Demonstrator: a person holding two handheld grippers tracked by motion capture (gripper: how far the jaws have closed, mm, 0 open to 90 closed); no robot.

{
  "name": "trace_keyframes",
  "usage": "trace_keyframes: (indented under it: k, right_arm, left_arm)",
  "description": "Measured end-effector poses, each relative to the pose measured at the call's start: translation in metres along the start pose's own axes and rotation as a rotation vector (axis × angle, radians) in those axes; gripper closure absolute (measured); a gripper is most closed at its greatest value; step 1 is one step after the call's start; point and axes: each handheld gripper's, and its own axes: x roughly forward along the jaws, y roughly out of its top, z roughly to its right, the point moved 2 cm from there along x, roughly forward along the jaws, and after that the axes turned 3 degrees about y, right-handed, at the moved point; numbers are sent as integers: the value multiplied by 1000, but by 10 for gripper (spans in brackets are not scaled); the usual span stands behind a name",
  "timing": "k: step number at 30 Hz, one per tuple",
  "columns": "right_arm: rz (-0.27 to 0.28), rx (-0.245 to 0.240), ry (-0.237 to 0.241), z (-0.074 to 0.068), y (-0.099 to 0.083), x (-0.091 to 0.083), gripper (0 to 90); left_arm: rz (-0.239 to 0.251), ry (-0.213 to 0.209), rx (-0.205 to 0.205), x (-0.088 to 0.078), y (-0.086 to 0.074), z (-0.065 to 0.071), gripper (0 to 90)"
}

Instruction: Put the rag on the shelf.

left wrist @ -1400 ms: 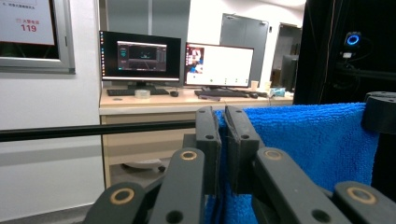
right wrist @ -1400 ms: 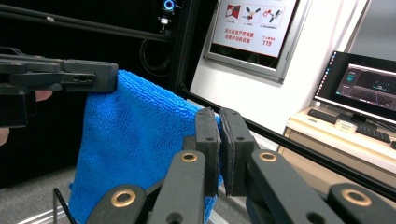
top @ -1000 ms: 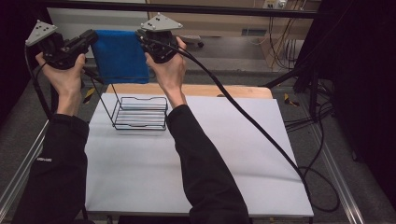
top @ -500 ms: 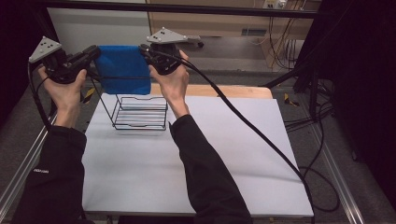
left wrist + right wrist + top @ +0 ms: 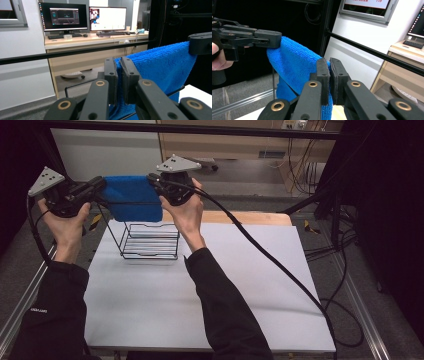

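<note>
Cloth: a blue terry-cloth towel [image 5: 131, 197] hangs stretched between the two tools, above the far left part of the white counter [image 5: 250, 285].
Left tool: the left tool [image 5: 95, 187] has its jaws pinched tight on the towel's left top corner.
Right tool: the right tool [image 5: 156, 181] has its jaws clamped on the towel's right top corner.
Rack: a black wire rack [image 5: 150, 240] stands on the counter, right below the towel's lower edge.
</note>
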Motion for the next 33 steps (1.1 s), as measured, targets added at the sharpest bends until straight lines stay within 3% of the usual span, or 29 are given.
trace_keyframes:
  k: [12, 18, 29, 33]
  right_arm:
    - [-45, -24, 21, -8, -6, 0, 869]
    - [-90, -27, 55, -13, -9, -4, 869]
    - [-198, -41, 93, -22, -17, -3, 866]
    - [-212, -50, 100, -24, -19, -3, 865]
  left_arm:
    - [-30, -29, 0, -6, -12, -4, 833]
    - [-58, -48, 13, -13, -17, -1, 825]
    - [-131, -71, -13, -22, -32, -2, 779]
    - [-169, -78, -24, -27, -34, -3, 754]
